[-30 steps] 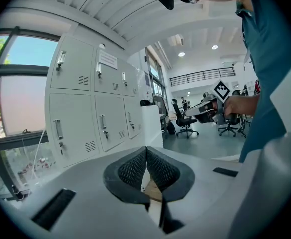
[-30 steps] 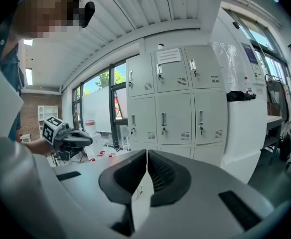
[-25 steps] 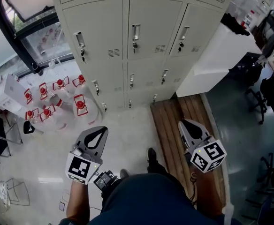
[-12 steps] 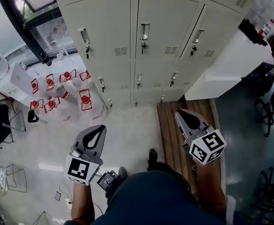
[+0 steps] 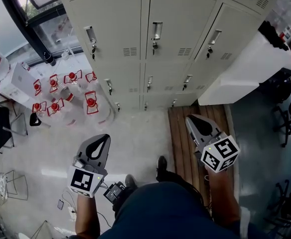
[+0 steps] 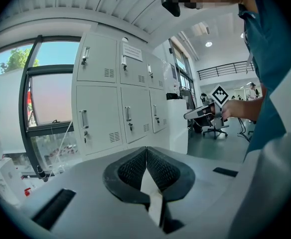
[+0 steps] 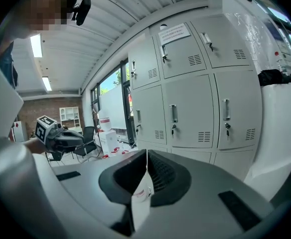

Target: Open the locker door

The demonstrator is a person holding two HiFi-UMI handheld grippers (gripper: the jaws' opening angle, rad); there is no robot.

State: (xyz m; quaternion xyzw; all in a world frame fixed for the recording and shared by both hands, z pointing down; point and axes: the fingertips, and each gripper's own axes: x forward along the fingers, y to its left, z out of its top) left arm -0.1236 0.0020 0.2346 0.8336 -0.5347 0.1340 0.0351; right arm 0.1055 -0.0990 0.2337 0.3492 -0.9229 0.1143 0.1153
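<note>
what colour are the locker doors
Pale grey-beige locker doors, plain with no pattern; clearest in the head view.

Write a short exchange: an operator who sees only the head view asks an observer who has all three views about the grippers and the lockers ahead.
Operator: From above, the left gripper and the right gripper are both short of the lockers. Are their fingers open?
Observer: No. Each gripper's own view shows its fingers closed together at the tips, with nothing between them.
Operator: My view cuts off the top row. Is there anything up there?
Observer: Yes. The right gripper view shows a paper notice stuck on the upper door of the middle column.
</note>
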